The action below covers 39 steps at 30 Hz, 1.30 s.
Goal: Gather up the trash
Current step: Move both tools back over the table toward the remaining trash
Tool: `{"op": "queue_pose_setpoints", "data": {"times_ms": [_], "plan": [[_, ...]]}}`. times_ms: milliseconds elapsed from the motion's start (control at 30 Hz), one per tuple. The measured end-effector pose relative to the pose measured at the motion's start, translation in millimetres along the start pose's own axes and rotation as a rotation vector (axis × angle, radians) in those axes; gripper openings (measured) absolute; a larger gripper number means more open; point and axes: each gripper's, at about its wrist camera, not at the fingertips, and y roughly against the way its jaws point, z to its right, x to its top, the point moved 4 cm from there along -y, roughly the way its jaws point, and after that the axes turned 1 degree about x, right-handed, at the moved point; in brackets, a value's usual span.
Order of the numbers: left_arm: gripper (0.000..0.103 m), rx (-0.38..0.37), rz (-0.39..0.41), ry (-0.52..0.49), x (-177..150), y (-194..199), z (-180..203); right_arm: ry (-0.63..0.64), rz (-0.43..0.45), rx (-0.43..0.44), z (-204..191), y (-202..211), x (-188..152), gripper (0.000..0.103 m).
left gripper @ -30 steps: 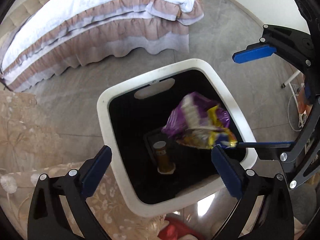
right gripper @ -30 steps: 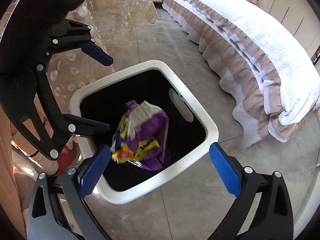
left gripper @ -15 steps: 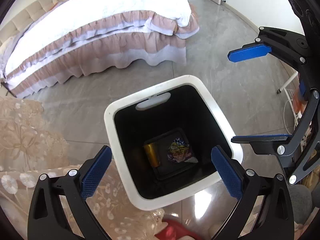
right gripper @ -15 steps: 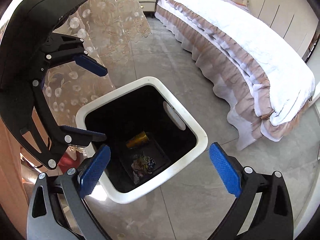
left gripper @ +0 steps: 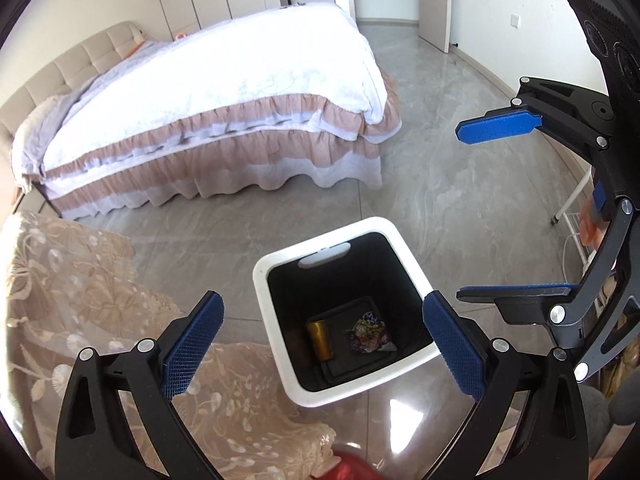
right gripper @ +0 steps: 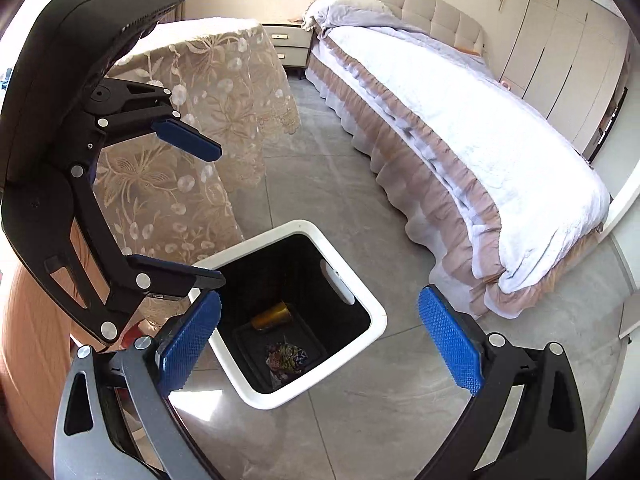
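Both claws, the left claw [left gripper: 320, 344] and right claw [right gripper: 320, 340], are spread empty; the bin [left gripper: 280, 332] is seen at six o'clock, the wrapper [left gripper: 370, 334] inside.

Grey tiled floor [left gripper: 460, 208] carries white bin [left gripper: 280, 360], bed [left gripper: 224, 96], cloth-draped table [right gripper: 192, 120].

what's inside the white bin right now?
In the white bin: a gold can on its side and a crumpled snack wrapper on the black bottom. The near wall hides part of the floor.
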Motion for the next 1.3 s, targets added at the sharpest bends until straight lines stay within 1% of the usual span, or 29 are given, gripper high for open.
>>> {"op": "queue_pose_setpoints", "data": {"times_ms": [67,133,233,300,433,500,567,667,767,833,967,1133,1300], "plan": [[0.098,0.058,0.018,0.016,2,17,-4,-0.01,0.029,-0.017,-3,13,9,0.099],[0.098,0.109,0.055,0.037,2,40,-10,-0.026,0.068,-0.021,-7,27,19,0.099],[0.098,0.161,0.113,0.103,-3,77,-22,-0.056,0.133,-0.008,-15,47,37,0.099],[0.098,0.211,0.149,0.148,-9,102,-32,-0.072,0.171,0.004,-22,58,48,0.099],[0.098,0.289,0.193,0.246,-29,143,-51,-0.095,0.234,0.035,-43,75,72,0.099],[0.098,0.326,0.214,0.304,-41,161,-62,-0.096,0.262,0.069,-55,80,81,0.099],[0.098,0.362,0.24,0.344,-53,180,-70,-0.09,0.284,0.085,-68,85,91,0.099],[0.098,0.438,0.271,0.39,-71,208,-83,-0.08,0.32,0.123,-88,92,107,0.099],[0.098,0.501,0.285,0.445,-93,234,-96,-0.075,0.349,0.172,-109,98,122,0.099],[0.098,0.527,0.295,0.476,-108,250,-103,-0.064,0.365,0.201,-125,99,133,0.099],[0.098,0.594,0.301,0.515,-133,275,-116,-0.029,0.385,0.26,-159,100,152,0.099],[0.098,0.651,0.291,0.589,-167,299,-133,0.033,0.408,0.306,-204,101,170,0.099],[0.098,0.697,0.273,0.681,-204,318,-159,0.081,0.39,0.372,-245,92,187,0.099]]}}
